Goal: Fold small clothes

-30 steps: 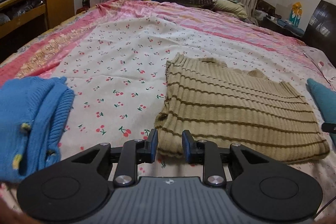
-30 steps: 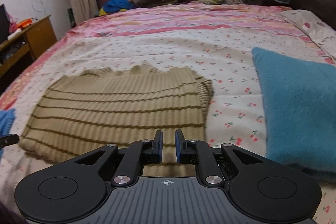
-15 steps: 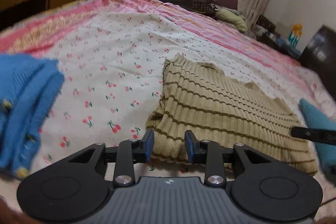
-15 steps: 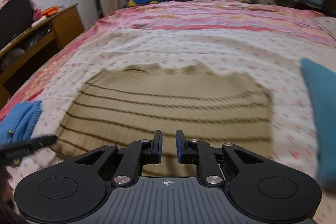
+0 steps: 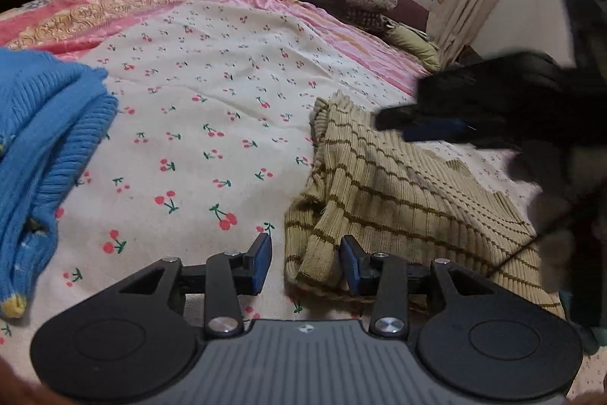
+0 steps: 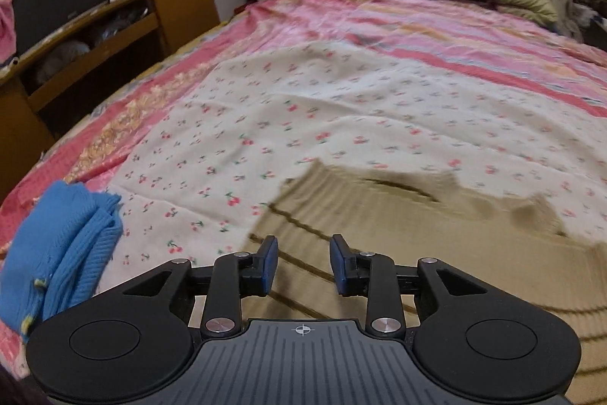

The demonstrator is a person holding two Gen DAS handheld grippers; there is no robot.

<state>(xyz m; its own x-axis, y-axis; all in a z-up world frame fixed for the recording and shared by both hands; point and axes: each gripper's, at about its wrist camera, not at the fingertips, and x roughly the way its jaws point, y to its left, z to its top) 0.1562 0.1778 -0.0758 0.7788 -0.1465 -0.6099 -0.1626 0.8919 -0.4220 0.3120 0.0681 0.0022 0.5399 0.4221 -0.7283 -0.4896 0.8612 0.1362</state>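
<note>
Left tool (image 5: 305,263) is seen spread apart at the near corner of the striped sweater (image 5: 402,192), which is laid on the bed (image 5: 212,71). Right tool (image 6: 302,263) is likewise parted above it. A blue cardigan (image 5: 41,147) is left aside.

The bed (image 6: 341,93) carried a striped tan sweater (image 5: 398,192) near its foot edge and a blue knit garment (image 5: 41,124) toward its left edge.

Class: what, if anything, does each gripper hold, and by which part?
Nothing. The left gripper is open beside the striped sweater's corner; the right gripper is open above it.
</note>
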